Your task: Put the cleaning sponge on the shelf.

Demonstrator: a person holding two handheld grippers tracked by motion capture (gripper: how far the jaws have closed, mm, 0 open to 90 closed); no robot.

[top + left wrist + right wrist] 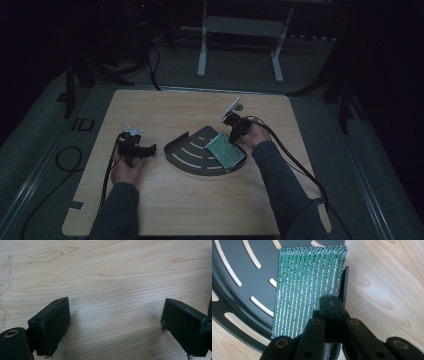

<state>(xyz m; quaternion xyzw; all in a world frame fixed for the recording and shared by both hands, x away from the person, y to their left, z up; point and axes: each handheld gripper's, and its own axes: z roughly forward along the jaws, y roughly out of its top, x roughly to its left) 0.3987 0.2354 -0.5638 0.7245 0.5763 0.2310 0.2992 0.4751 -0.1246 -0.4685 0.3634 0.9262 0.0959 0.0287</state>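
The step in hand looked like the placing of a green scouring pad [308, 287] on a dark slotted tray [187, 156], a fan-shaped piece with a low rim that lay at the middle of the wooden table [200, 210]. In the high view the pad [226, 149] lay on the right part of the tray, and the right gripper [233, 123] met it at its far right end. The right gripper view showed that gripper [332, 308] with its jaws pressed together on the pad's near edge, just beside the tray's upright rim [344, 285]; the glittering ribbed weave ran away from the jaws across the slotted floor of the tray, and most of it seemed to rest flat there, though whether the pinched edge sat down or was lifted could not be told. The left gripper [141, 150] rested well apart at the left of the tray, and in its own view its jaws stood spread wide over bare wood [115, 277], holding and touching nothing. Judged from this, the pad was nearly settled; the next move would call for the right jaws to part and for the gripper to draw back without dragging the pad off or catching the rim.
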